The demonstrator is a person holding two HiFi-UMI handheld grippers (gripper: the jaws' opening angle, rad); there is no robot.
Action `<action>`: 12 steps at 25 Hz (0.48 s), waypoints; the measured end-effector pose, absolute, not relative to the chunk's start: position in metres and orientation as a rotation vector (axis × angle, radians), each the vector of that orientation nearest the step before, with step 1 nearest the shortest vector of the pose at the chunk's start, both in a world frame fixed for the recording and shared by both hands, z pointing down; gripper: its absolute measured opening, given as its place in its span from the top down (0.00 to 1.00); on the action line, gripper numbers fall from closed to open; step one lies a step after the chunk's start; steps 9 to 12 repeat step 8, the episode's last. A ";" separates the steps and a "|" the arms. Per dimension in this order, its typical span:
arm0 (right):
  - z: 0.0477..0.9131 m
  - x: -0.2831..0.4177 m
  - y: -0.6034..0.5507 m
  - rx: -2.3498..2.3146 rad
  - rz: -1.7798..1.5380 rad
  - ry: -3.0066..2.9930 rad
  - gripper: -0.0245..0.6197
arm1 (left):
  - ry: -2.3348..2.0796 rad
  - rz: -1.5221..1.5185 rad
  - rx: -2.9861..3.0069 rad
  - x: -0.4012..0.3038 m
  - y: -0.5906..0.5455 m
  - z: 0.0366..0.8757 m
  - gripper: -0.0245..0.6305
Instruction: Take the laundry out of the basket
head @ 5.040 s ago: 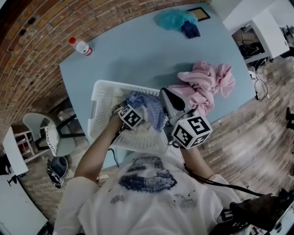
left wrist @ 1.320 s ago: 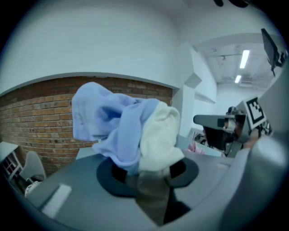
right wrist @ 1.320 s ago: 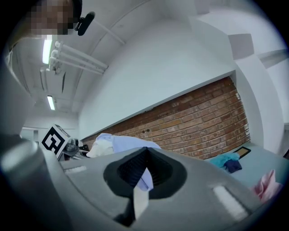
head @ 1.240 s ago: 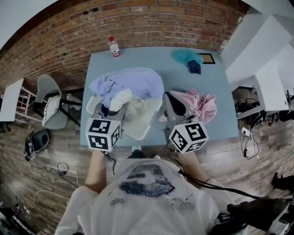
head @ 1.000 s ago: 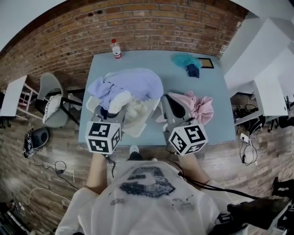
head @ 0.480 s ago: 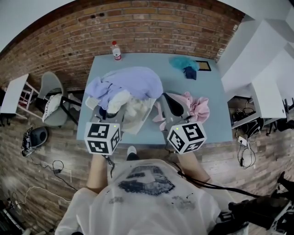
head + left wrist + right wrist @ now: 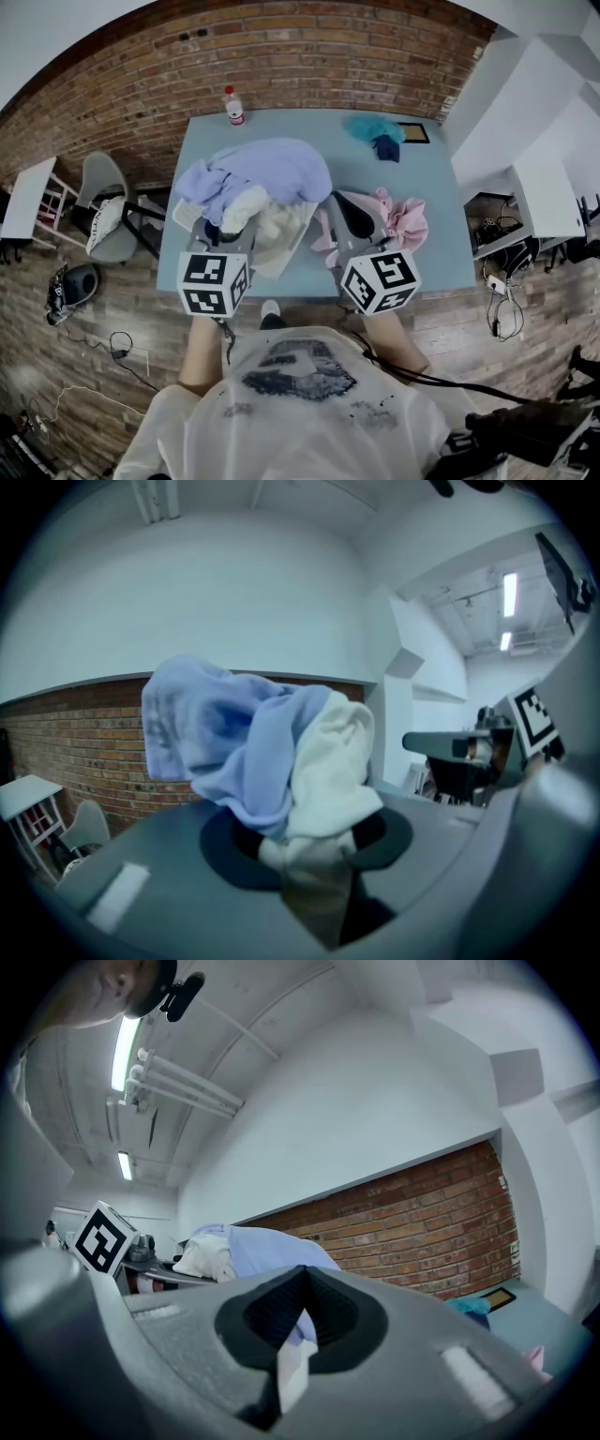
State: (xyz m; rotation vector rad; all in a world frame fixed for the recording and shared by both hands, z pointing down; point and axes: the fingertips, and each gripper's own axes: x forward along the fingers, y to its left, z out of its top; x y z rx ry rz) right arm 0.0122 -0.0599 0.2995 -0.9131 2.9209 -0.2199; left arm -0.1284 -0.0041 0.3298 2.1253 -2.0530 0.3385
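**A:** Nearest you: what does your left gripper (image 7: 314, 850) carry?

**B:** Its fingers (image 7: 169, 874) are clamped on a bundle (image 7: 272, 761), lavender cloth with a white piece. You hold it up, clear above the basket (image 7: 281, 251).

**A:** And your right gripper (image 7: 298, 1321)?

**B:** Its fingers (image 7: 394, 1354) are drawn together to a slit. A white sliver shows at the seam, but what it is cannot be told. No garment is seen caught there. The gripper points level beside the bundle.

**A:** How far along does that put you?

**B:** Well along, by this view. A pink pile (image 7: 405, 217) lies on the counter (image 7: 281, 127) just right of the basket, already out. Farther back, a teal cloth (image 7: 373, 126) and a dark cloth (image 7: 386, 148) touching it lie near the far edge, well apart from the basket. The bundle is out of the basket but not yet set down.

**A:** What is left?

**B:** You have yet to lay the bundle on the counter. Whether anything remains inside cannot be told, because the bundle hangs over the basket and hides most of its floor. At most a few items are likely left.
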 end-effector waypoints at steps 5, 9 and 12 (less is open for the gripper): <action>0.304 0.012 -0.064 -0.919 -0.220 2.933 0.97 | -2.049 0.343 2.130 -0.125 -0.010 0.332 0.73; 0.304 0.011 -0.067 -0.917 -0.223 2.933 0.97 | -2.047 0.344 2.131 -0.125 -0.013 0.333 0.73; 0.304 0.011 -0.067 -0.917 -0.223 2.933 0.97 | -2.047 0.344 2.131 -0.125 -0.013 0.333 0.73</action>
